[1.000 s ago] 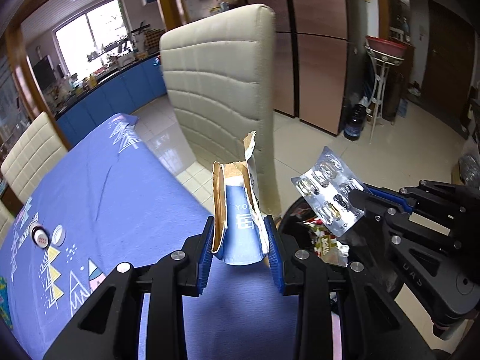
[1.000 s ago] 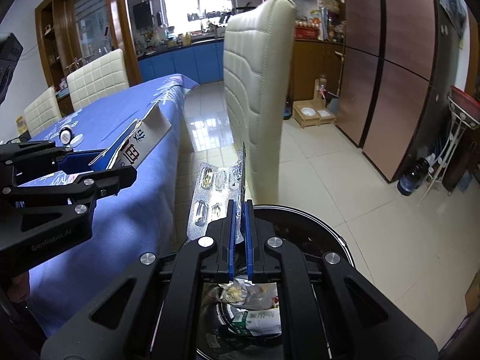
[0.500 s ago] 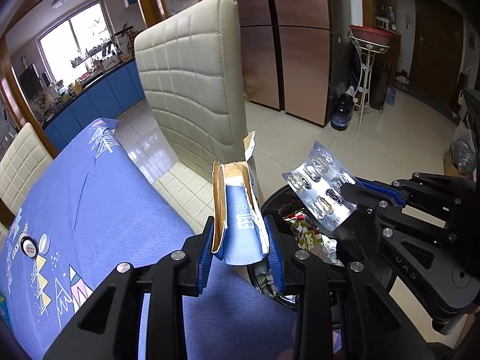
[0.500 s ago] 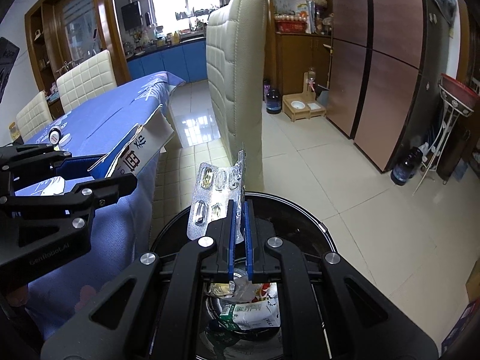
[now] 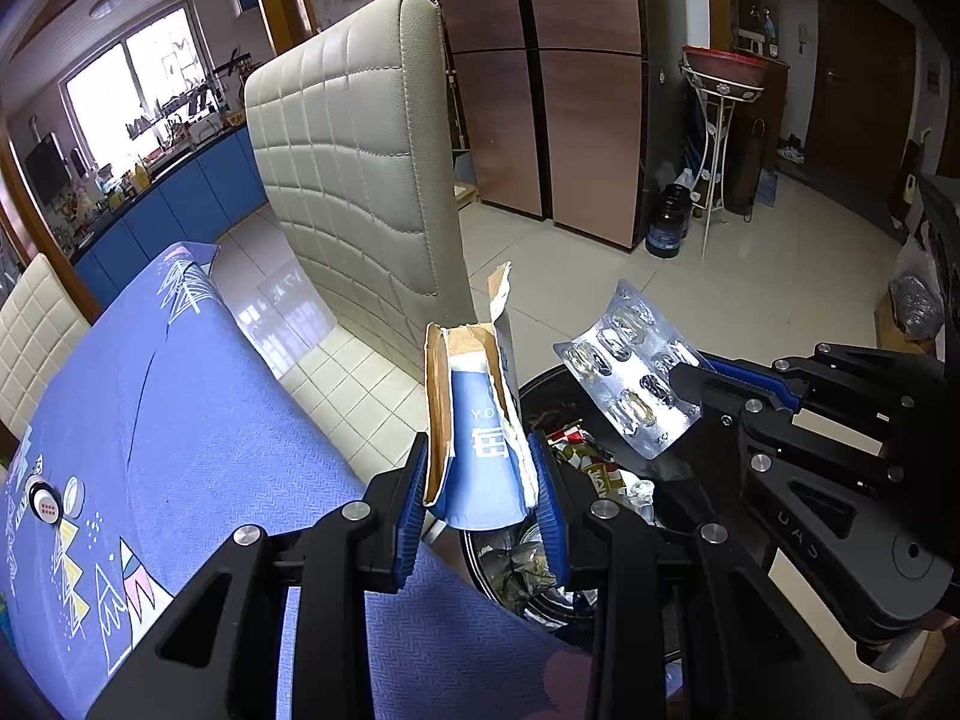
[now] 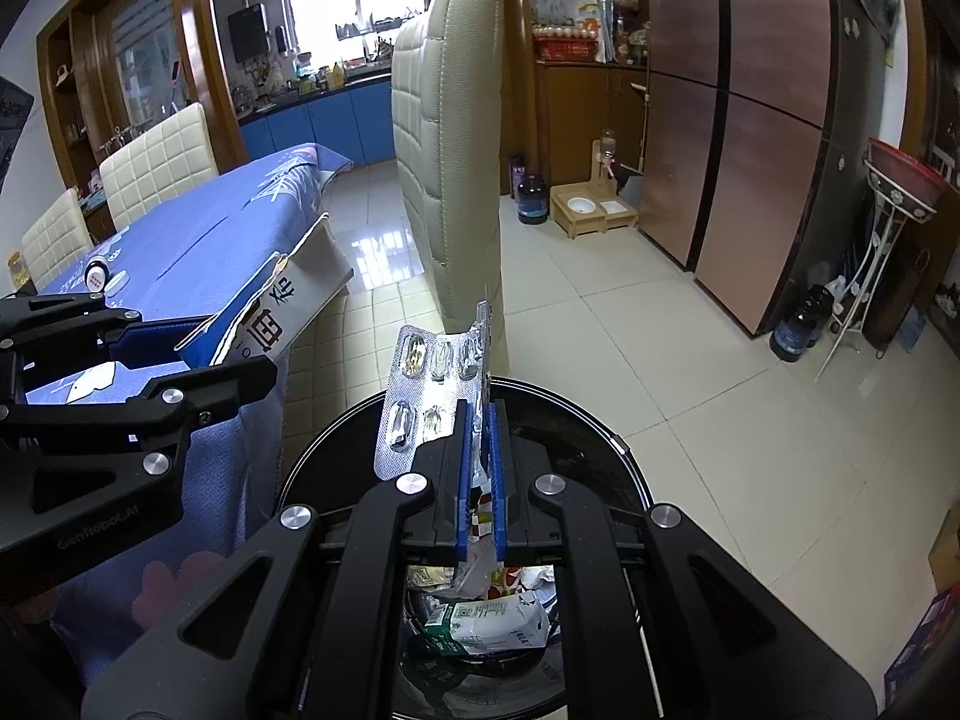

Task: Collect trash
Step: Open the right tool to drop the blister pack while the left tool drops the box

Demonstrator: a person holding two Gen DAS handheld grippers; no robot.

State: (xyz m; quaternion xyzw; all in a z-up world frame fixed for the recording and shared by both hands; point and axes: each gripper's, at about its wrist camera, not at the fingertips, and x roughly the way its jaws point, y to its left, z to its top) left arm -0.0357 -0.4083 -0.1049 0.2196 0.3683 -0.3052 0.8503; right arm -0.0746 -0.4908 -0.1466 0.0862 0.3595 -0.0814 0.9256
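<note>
Black bin (image 6: 606,450) beside the bench (image 5: 180,420); left gripper (image 5: 480,492) clamped on a torn carton (image 5: 480,450), right gripper (image 6: 477,468) clamped on a pill strip (image 6: 420,384). Centre each over the opening before parting jaws.

- Left gripper (image 5: 480,492) with torn blue-and-white cardboard carton (image 5: 480,420): shifted from over the blue patterned worktop cloth (image 5: 180,420) to its edge, now partly above the round black trash bin (image 6: 336,450).
- Bin: more of the rim and the wrappers inside shows in both views than a second ago.
</note>
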